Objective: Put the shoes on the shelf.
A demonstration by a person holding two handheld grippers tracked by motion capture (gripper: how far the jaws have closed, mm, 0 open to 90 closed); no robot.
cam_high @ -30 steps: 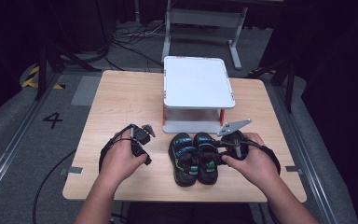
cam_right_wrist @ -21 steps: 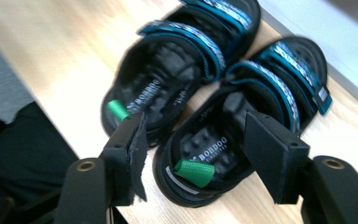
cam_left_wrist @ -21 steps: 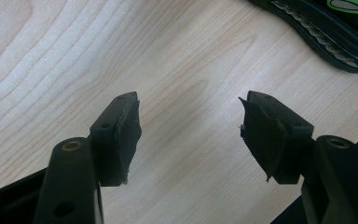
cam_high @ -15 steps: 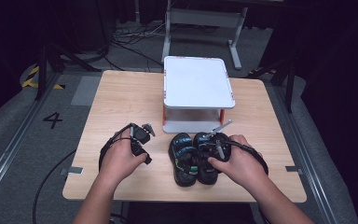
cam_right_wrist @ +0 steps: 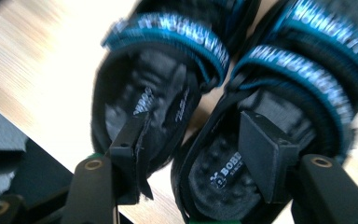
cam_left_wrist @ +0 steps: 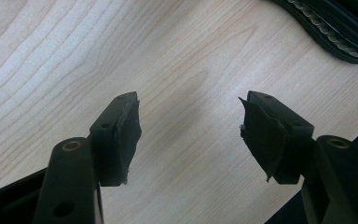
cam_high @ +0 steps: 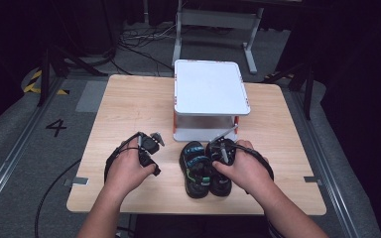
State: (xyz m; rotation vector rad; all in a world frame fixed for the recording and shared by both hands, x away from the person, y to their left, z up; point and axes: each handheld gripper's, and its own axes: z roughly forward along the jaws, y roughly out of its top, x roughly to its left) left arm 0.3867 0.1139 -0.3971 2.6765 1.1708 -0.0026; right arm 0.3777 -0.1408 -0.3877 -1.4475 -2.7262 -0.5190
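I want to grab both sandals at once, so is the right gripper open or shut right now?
Open. The right gripper has its jaws spread apart, one over each sandal of the pair of sandals, with both heel edges between them.

Tabletop (cam_high: 129, 109): light wood with visible grain, rectangular with rounded corners, standing on a grey floor.
Far middle: a white two-tier stand (cam_high: 211, 94) with orange corner posts rests on the tabletop, its flat top bare.
Near middle: a pair of black sandals (cam_high: 204, 168) with blue straps lies side by side, soles down, just in front of the stand.
Sandal details: in the right gripper view the two sandals touch along their inner edges, white lettering on the straps.
Left part: bare wood; the same grain shows in the left gripper view.
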